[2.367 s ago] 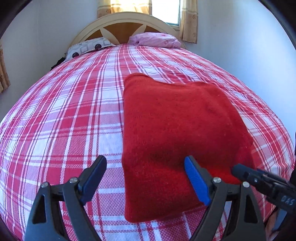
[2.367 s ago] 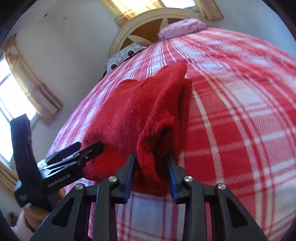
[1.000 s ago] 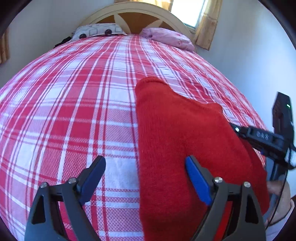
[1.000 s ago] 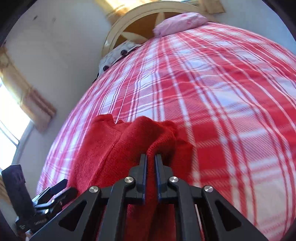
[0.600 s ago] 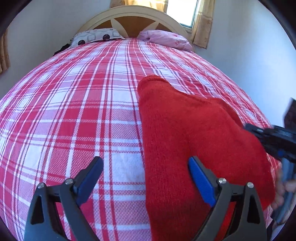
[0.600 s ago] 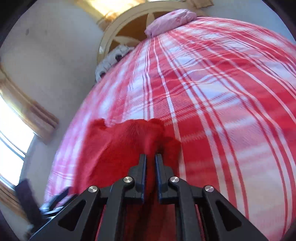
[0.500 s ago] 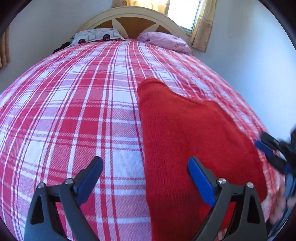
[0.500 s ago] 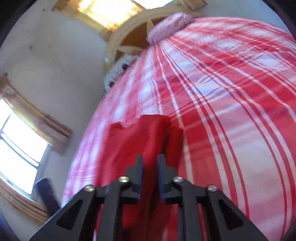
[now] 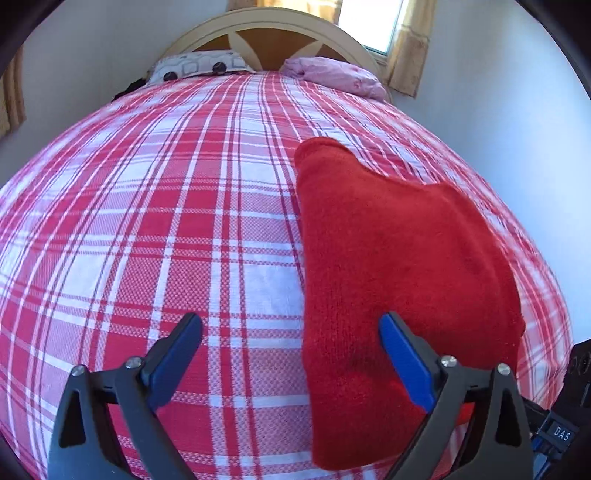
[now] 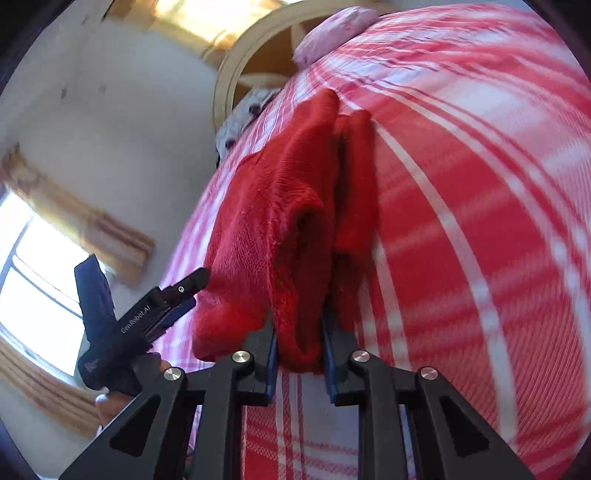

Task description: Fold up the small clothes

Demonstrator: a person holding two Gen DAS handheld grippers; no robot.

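Compared with a second ago, the folded red knitted garment (image 9: 399, 258) is seen lying flatter on the red-and-white checked bed cover (image 9: 166, 221), and the right gripper (image 10: 298, 345), then pressed fully together on a raised bunch of cloth, is now found slightly parted after its jaws opened and then closed further in the last half second. A thick folded edge of the garment is pinched between its blue pads (image 10: 272, 354) at the near right corner. The left gripper (image 9: 291, 354) is spread wide, its jaws having just been opening, and nothing is gripped; its right finger (image 9: 402, 354) is seen over the garment's near left part, its left finger over bare cover. Whether that finger touches the cloth cannot be told. One garment is counted, lying right of centre on the bed. Two pillows are seen at the far end, one patterned grey-and-white (image 9: 199, 68) and one pink (image 9: 332, 74), below one curved cream wooden headboard (image 9: 273, 29).
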